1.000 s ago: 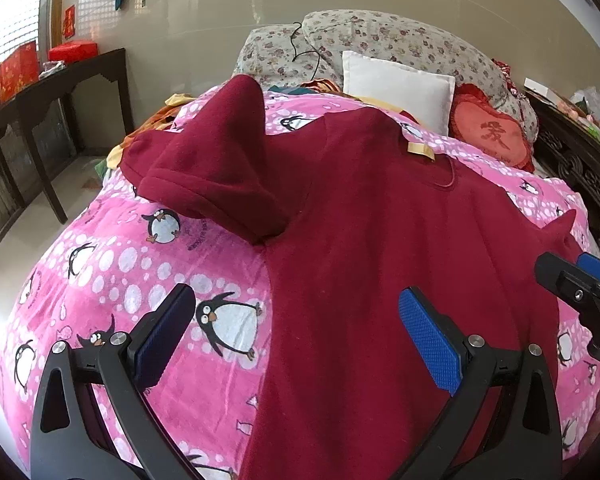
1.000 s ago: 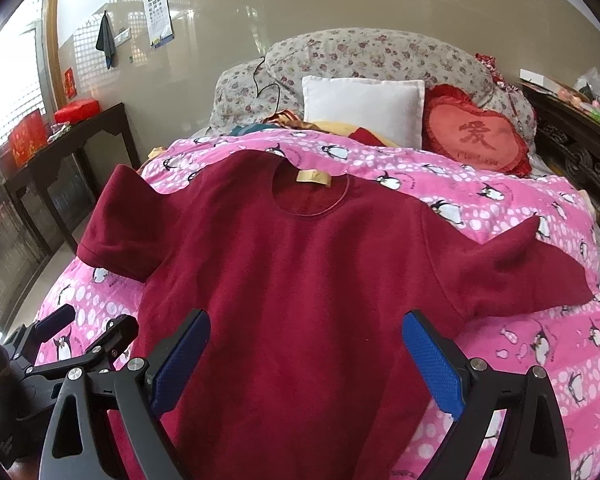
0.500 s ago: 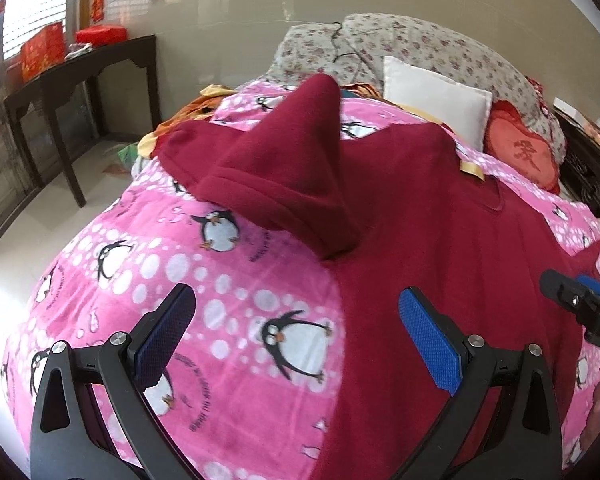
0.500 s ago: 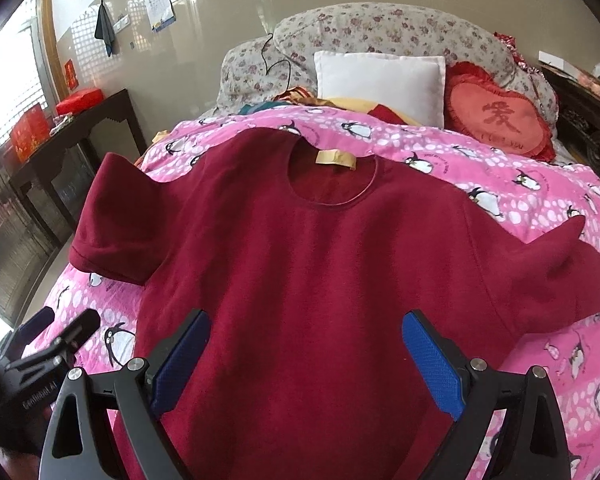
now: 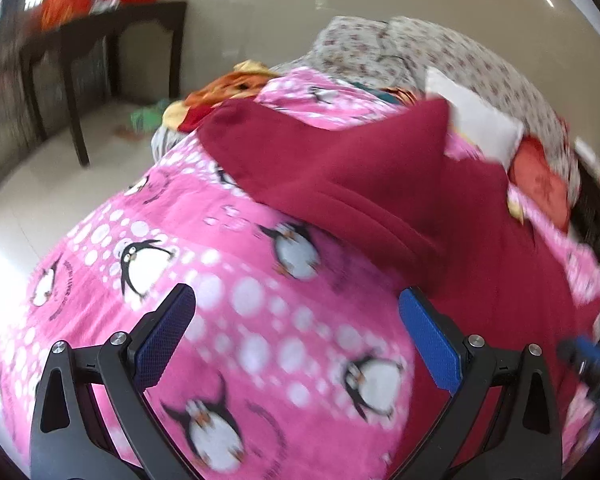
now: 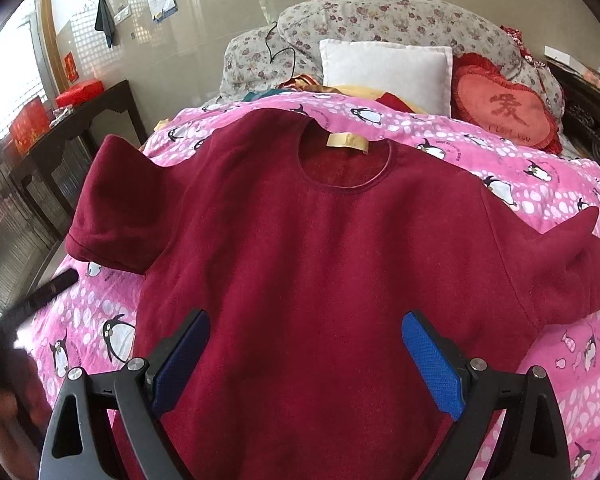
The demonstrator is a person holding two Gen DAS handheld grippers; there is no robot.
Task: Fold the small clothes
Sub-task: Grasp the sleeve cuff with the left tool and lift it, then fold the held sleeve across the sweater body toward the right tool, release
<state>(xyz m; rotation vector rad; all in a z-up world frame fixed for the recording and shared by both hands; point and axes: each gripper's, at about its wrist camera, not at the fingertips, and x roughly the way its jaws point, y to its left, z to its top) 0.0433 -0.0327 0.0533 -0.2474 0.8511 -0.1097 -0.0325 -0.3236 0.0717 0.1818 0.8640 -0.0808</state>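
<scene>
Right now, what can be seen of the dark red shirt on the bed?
The dark red shirt is short-sleeved, of fleecy-looking fabric, with a round neckline and a tan label inside the collar. It lies spread face up, unfolded, on the pink penguin blanket, collar toward the pillows. Both sleeves stick outward, slightly rumpled. Neither hand-held gripper visibly holds it.

Bright daylight; left-wrist motion blur
</scene>
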